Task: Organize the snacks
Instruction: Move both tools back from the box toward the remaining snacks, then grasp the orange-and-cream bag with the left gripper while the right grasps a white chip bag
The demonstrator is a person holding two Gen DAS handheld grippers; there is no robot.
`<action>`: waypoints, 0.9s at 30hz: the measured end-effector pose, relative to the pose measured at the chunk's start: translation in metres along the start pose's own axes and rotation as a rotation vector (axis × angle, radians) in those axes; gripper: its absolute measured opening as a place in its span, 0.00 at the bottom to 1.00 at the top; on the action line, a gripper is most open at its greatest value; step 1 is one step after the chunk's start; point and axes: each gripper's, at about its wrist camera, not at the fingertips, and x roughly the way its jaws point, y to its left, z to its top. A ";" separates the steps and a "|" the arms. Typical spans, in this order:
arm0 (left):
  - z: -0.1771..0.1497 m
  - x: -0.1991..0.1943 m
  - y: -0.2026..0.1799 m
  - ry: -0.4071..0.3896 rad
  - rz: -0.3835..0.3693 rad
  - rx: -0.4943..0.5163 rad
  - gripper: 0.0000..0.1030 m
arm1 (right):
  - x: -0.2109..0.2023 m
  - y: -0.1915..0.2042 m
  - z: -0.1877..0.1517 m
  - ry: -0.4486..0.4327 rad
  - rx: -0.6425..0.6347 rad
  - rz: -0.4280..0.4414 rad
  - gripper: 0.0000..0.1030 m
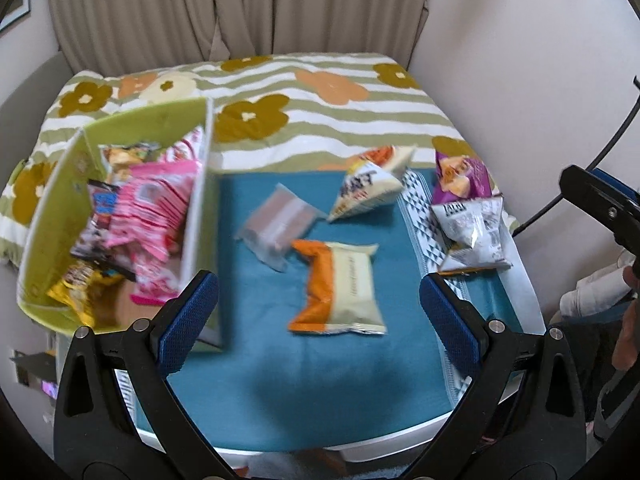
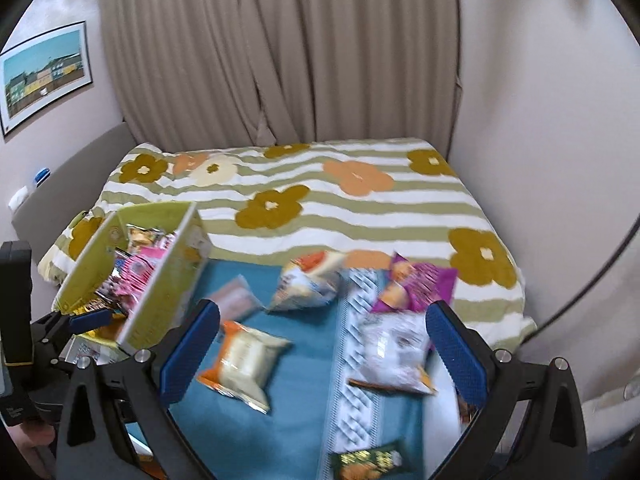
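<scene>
left wrist view: left gripper (image 1: 319, 316) jaws spread wide, holding nothing. orange-and-cream plastic snack packet (image 1: 340, 286) lies between the jaws on the teal cloth (image 1: 280, 380). green cardboard box (image 1: 52, 208), filled with pink and dark packets, stands just beyond the left jaw. white crinkled snack bag (image 1: 474, 236) lies ahead of the right jaw.

right wrist view: right gripper (image 2: 323, 352) jaws likewise wide and empty. purple snack bag (image 2: 416, 286) sits beyond the right jaw; dark green packet (image 2: 368, 460) lies low between the jaws.
</scene>
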 end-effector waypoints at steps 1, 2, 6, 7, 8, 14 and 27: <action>-0.002 0.003 -0.007 0.003 0.005 0.001 0.97 | 0.001 -0.012 -0.005 0.010 0.007 -0.003 1.00; -0.005 0.008 -0.014 0.009 0.013 0.004 0.97 | 0.002 -0.021 -0.009 0.014 0.010 -0.005 1.00; -0.016 0.021 -0.033 0.042 0.025 0.018 0.97 | 0.015 -0.050 -0.024 0.049 0.040 -0.017 1.00; -0.017 0.023 -0.036 0.049 0.031 0.023 0.97 | 0.020 -0.059 -0.029 0.059 0.062 -0.011 1.00; -0.019 0.026 -0.038 0.056 0.035 0.025 0.97 | 0.023 -0.065 -0.032 0.062 0.078 -0.002 1.00; -0.027 0.062 -0.037 0.123 0.048 0.013 0.97 | 0.056 -0.084 -0.051 0.119 0.107 0.010 1.00; -0.025 0.139 -0.026 0.255 0.062 0.012 0.97 | 0.116 -0.092 -0.052 0.200 0.104 -0.020 1.00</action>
